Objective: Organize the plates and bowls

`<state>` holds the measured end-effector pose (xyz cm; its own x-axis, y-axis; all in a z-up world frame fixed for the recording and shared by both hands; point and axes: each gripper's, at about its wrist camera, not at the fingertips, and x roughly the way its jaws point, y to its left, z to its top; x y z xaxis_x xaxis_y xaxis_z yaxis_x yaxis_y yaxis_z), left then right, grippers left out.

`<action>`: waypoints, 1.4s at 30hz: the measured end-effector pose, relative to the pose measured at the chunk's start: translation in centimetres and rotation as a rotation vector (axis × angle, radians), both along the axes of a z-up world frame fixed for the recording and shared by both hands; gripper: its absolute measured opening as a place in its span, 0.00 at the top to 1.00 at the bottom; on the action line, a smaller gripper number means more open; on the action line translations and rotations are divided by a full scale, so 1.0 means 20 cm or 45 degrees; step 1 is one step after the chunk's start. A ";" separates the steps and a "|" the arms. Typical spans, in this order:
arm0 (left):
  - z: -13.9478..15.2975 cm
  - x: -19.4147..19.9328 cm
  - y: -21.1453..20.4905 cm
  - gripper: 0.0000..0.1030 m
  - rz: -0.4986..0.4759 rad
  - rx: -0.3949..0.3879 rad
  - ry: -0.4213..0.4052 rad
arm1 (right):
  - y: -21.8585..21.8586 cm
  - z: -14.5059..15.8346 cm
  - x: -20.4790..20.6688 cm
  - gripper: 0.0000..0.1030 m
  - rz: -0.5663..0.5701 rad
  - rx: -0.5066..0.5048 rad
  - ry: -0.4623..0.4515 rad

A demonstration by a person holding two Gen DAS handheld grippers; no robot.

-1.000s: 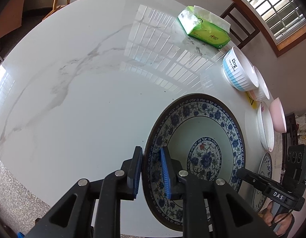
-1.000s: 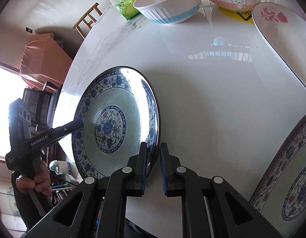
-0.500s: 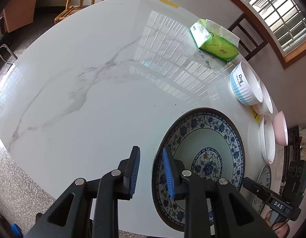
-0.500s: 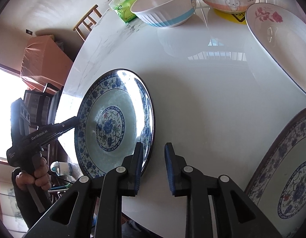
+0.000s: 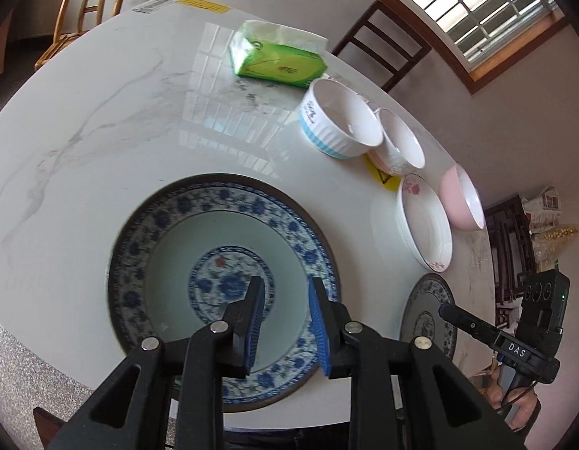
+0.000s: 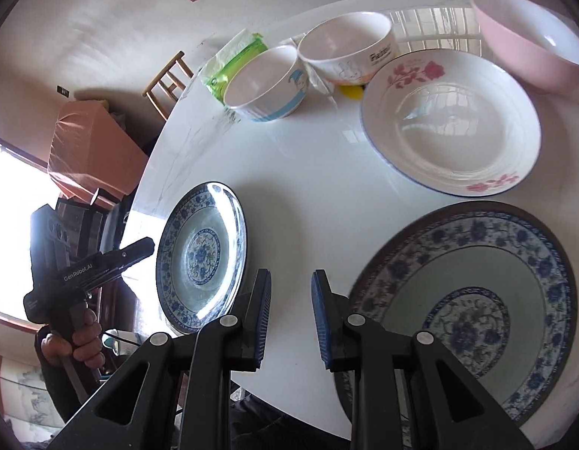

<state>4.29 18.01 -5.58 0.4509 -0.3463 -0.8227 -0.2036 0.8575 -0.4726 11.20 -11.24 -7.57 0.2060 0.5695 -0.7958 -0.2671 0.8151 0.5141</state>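
Observation:
A large blue-and-white patterned plate (image 5: 199, 262) lies flat near the table's front edge; it also shows at the left of the right wrist view (image 6: 199, 258). My left gripper (image 5: 285, 322) is open and empty above it. My right gripper (image 6: 289, 317) is open and empty over bare table between that plate and a second blue-and-white plate (image 6: 477, 311), which also shows in the left wrist view (image 5: 426, 311). Further back lie a white plate with pink flowers (image 6: 450, 123), a pink bowl (image 6: 522, 37), a white rabbit bowl (image 6: 345, 45) and a white bowl with a blue base (image 6: 263, 82).
A green tissue pack (image 5: 278, 60) lies at the back of the white marble table (image 5: 102, 131). A yellow sticker (image 5: 381, 178) sits under the bowls. Chairs stand around the table, one wooden (image 5: 87, 3) and one dark (image 5: 383, 45).
Both grippers let go of the large patterned plate and opened wider. The plate now lies flat on the table. The left gripper swung over it; the right gripper drew back to the right.

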 end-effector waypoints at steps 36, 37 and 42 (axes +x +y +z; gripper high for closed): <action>-0.33 0.16 -0.85 0.76 -0.342 -0.305 0.174 | -1.00 -0.30 -0.19 0.81 -0.444 0.022 0.131; -0.33 0.16 -0.85 0.76 -0.344 -0.303 0.175 | -1.00 -0.31 -0.19 0.81 -0.443 0.024 0.133; -0.34 0.16 -0.86 0.76 -0.349 -0.312 0.175 | -0.99 -0.34 -0.19 0.83 -0.429 0.029 0.140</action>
<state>7.42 0.76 -12.34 0.2057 -0.6326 -0.7466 -0.0580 0.7538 -0.6546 7.40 -30.97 -14.37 0.2992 0.5017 -0.8117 0.0728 0.8361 0.5437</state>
